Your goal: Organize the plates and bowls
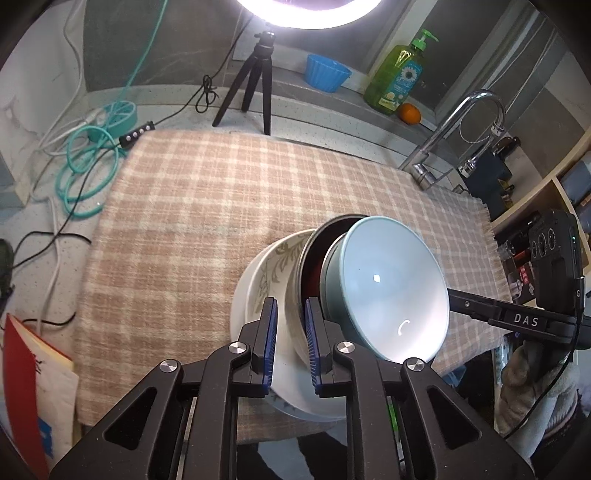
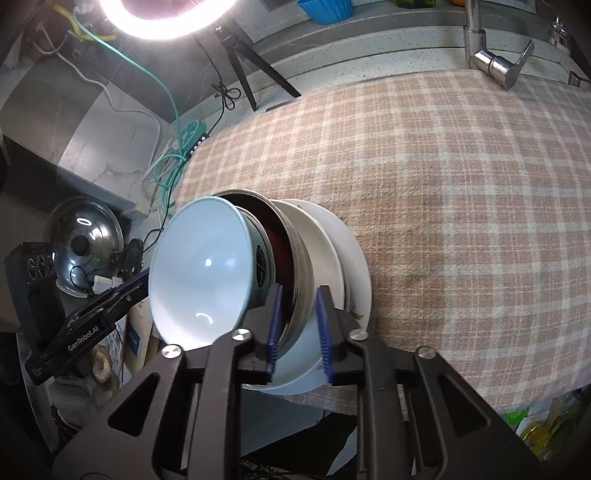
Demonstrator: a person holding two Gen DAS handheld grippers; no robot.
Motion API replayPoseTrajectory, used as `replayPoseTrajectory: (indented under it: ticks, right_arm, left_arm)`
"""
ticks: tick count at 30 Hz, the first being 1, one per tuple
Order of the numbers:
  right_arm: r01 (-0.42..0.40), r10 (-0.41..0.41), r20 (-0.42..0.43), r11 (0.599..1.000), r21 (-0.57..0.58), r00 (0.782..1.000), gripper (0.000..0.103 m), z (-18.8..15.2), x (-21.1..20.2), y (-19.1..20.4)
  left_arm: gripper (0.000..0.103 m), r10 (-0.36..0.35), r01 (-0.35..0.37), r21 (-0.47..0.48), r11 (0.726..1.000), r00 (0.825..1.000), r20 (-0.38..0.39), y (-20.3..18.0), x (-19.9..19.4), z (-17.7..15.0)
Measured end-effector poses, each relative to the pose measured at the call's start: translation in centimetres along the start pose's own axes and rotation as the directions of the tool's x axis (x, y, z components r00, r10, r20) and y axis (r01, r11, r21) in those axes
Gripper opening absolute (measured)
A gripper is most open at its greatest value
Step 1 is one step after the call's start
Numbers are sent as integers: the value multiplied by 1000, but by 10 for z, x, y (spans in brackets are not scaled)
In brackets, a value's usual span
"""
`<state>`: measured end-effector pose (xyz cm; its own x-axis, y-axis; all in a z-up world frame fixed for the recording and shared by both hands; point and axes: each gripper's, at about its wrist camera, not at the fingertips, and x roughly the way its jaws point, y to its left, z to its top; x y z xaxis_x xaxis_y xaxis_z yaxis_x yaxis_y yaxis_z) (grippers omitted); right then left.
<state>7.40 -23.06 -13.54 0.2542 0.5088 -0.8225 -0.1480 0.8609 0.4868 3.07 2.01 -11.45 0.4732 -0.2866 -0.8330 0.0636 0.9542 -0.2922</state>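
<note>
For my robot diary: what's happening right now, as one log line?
stack: blue bowl, steel bowl, white plate, tilted | left gripper: astride steel rim | right gripper: astride steel rim, open

Just ahead of the left claw [image 1: 291,332], mostly covered by the pale blue bowl [image 1: 391,284]: the red inside of the steel bowl [image 1: 295,295]. Nearer than the claw, lost behind its black linkage: the near rim of the white plate [image 1: 243,295]. Far beyond, cut by the top edge: the ring light [image 1: 308,14]. Too small to read: the soap bottle [image 1: 397,77] label. Left of the right claw [image 2: 299,328], hidden behind the pale blue bowl: the other claw's front end.
</note>
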Motion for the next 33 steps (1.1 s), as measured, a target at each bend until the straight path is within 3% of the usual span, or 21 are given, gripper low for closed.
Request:
replayPoseTrajectory:
  ticks: [1,5,8,11,13,14,17,25,27,33]
  right_arm:
    - [10,-10,14,1000,-6,1000,37,-1,-5,0]
    - [43,-40,75,999,-34,996,39,-6,-28,1]
    - [106,-91,139,989,-101,986,54,-10,-46,5]
    - [149,-117,186,975,-168,976,60,-14,-59,10]
    - [166,-126,204,967,-194,971,60,-16,-66,11]
    - [163,-119,210,965,-205,970,67,-18,-70,11]
    - [164,-105,243,957,-240,964,82,-25,-82,11]
    - [150,-80,256,951,-269,963,87,-32,-96,5]
    - [157,-84,262,950,-271,961,87,-32,-98,4]
    - [156,-78,268,947,-281,960,87,-38,-103,6]
  left_arm:
    - [14,10,-10,6,1000,1000,5,1,-2,1]
    - [14,21,-21,8,1000,1000,18,4,-9,3]
    - [26,52,-53,13,999,998,47,0,-19,1]
    - [31,69,-71,16,997,994,82,-11,-29,-3]
    - [47,83,-85,15,996,991,108,-24,-36,-8]
    - [57,84,-86,8,996,990,114,-28,-39,-10]
    - [59,92,-94,10,995,987,135,-43,-47,-17]
    - [71,182,-181,-20,983,969,170,-65,-61,-32]
    - [72,223,-226,-8,974,958,182,-70,-62,-36]
    - [72,245,-247,-12,969,950,193,-75,-68,-44]
